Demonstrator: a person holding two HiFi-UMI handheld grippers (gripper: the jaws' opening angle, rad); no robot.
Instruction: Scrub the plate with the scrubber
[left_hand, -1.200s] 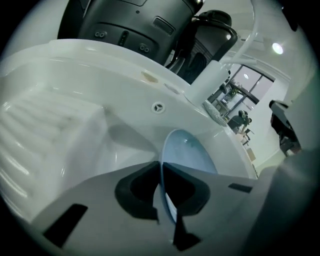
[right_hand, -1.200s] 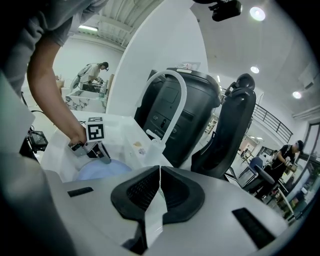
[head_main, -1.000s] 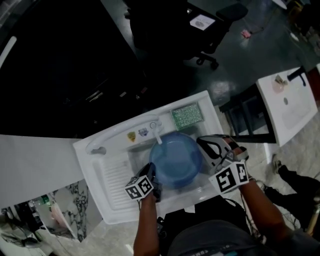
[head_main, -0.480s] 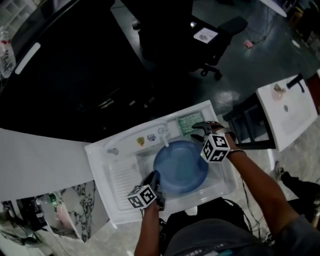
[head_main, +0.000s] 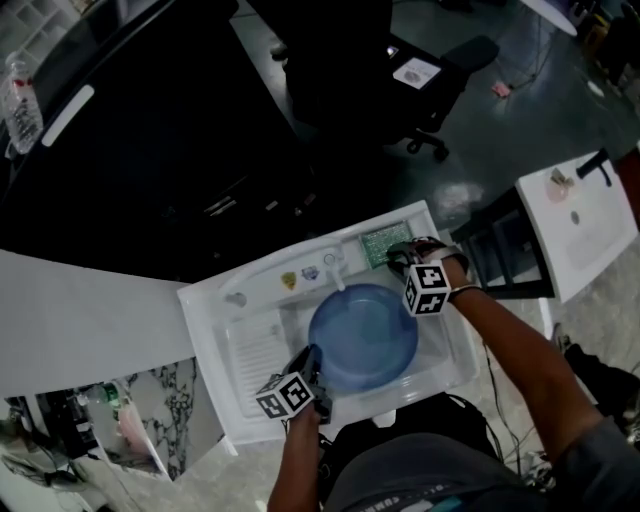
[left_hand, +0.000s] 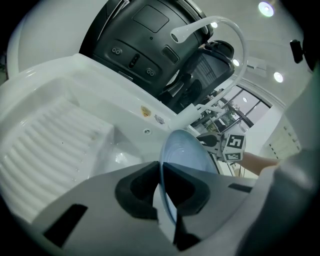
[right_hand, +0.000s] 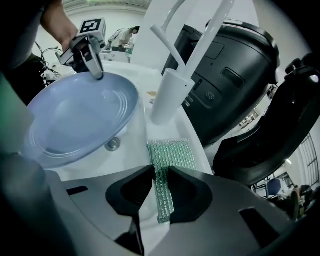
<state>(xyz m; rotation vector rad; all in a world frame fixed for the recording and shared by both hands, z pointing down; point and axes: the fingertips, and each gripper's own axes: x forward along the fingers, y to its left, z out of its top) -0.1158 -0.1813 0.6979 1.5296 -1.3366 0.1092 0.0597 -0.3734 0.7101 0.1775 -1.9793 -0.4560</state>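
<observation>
A round blue plate (head_main: 362, 335) stands tilted in the white sink (head_main: 250, 352). My left gripper (head_main: 312, 358) is shut on its near rim; in the left gripper view the rim (left_hand: 187, 150) runs between the jaws of the left gripper (left_hand: 162, 187). The green mesh scrubber (head_main: 378, 245) lies flat on the sink's back right ledge. My right gripper (head_main: 395, 258) hovers over it. In the right gripper view the scrubber (right_hand: 172, 157) shows in the gap of the right gripper (right_hand: 159, 192), whose jaws are closing around the scrubber's near edge without a visible squeeze.
A white faucet (head_main: 335, 270) rises behind the plate, with its base (right_hand: 170, 95) just left of the scrubber. The ribbed drainboard (left_hand: 55, 135) fills the sink's left side. A dark office chair (head_main: 440, 40) and a second white basin (head_main: 585, 215) stand beyond.
My right gripper has left the plate's right edge and moved back to the scrubber on the ledge. My left gripper keeps its hold on the plate rim.
</observation>
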